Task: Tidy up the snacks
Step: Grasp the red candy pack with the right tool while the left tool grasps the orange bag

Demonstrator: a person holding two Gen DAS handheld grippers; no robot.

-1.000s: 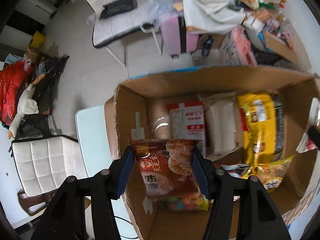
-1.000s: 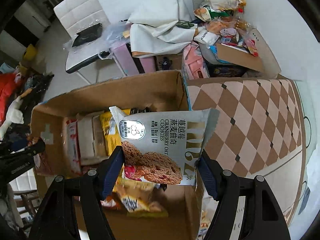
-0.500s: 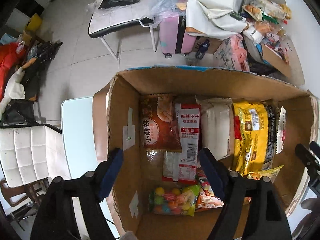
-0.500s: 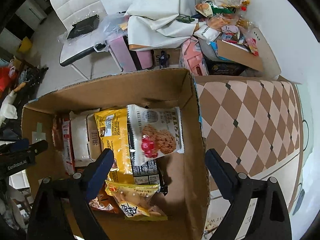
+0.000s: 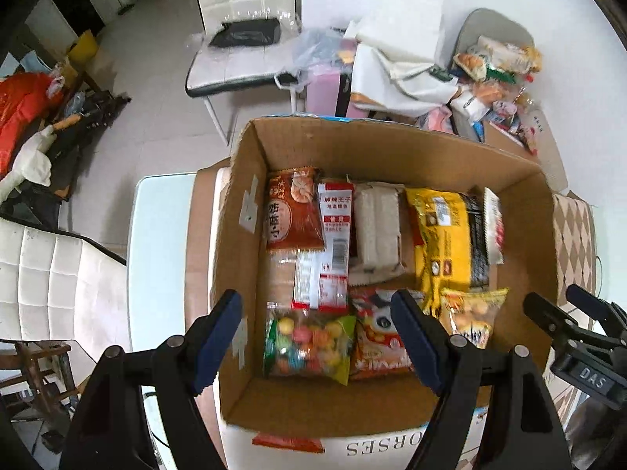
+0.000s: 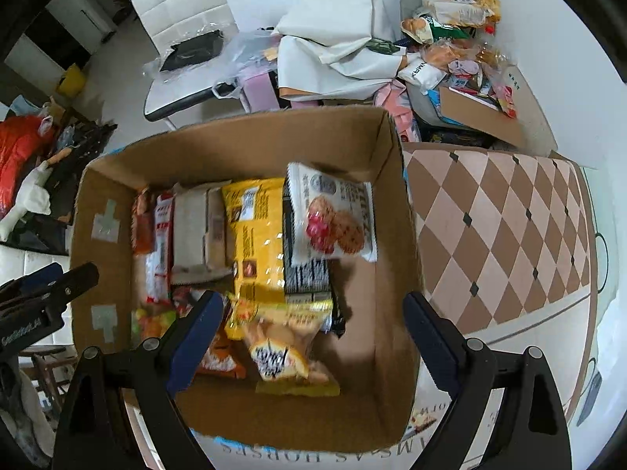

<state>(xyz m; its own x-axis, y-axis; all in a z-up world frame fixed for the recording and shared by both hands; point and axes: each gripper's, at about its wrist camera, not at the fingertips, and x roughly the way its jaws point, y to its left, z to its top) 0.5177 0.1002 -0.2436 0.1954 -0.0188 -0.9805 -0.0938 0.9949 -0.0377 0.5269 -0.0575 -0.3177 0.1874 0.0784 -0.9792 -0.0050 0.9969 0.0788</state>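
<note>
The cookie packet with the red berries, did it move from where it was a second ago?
Yes. The cookie packet was pinched in the right gripper above the cardboard box; now it lies inside, against the box's right wall, and the gripper is open.

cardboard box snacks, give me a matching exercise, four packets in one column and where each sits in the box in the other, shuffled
Places are as seen in the left wrist view of the cardboard box.

Things:
1. shrimp snack packet
2. candy bag
3. cranberry oat cookie pack
4. yellow packet

Places:
A. far right, by the right wall
B. near left corner, nearest the left gripper
C. far left corner
D. right of the white wrapped block

Pairs: 1-C, 2-B, 3-A, 4-D
</note>
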